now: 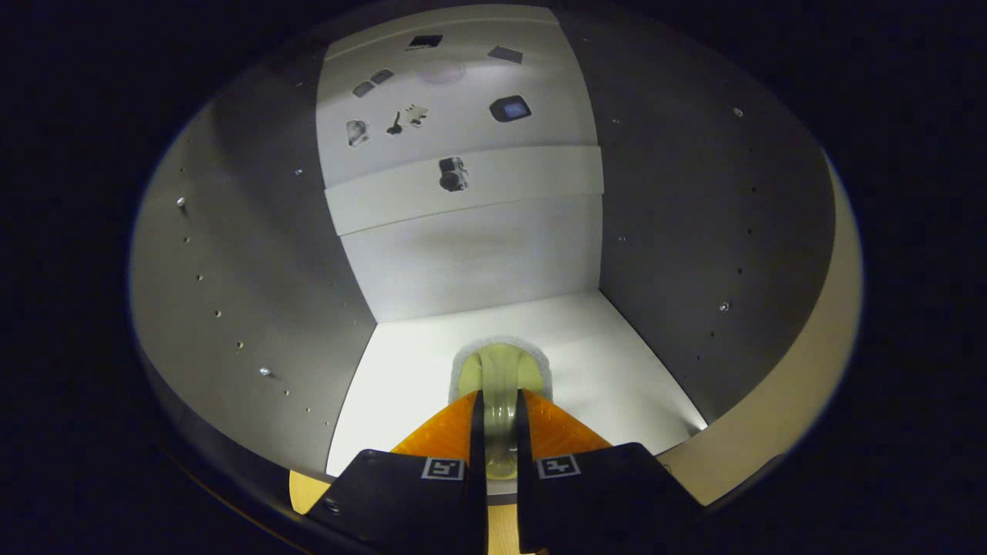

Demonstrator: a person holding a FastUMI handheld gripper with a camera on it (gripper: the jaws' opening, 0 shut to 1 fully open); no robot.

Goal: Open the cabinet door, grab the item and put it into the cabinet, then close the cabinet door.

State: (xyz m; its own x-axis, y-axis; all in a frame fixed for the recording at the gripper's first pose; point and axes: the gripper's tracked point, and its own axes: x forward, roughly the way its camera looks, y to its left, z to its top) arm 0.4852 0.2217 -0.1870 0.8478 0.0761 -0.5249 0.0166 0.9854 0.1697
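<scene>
- Two fingers of mine (500, 408) reach into the open cabinet (254, 254), nearly closed, both pressing on the item (501, 378), a pale yellowish-green thing.
- It sits squeezed in the narrow gap between my fingers; its rounded front end bulges out just ahead of the tips, and a thin strip of it runs back along the gap toward me.
- The item's front end is at or just above the cabinet floor (617, 370); I cannot tell whether it touches. A soft grey shadow rings it on that floor.
- What the item is I cannot make out. It bears no brand or writing that I can read.
- Each of my fingers carries a small square black-and-white marker (443, 468) near its base; these are coded patterns, not words.
- Side walls (694, 231) are grey, dotted with rows of small shelf-pin holes and a few metal studs.
- The back wall (470, 262) is white and brightly lit, with a horizontal band (524, 185) across it.
- Several small dark stickers (510, 109) show on the back wall and band; they are too small to read.
- A strip of light wood (308, 493) shows at the cabinet's front edge beside my left finger.
</scene>
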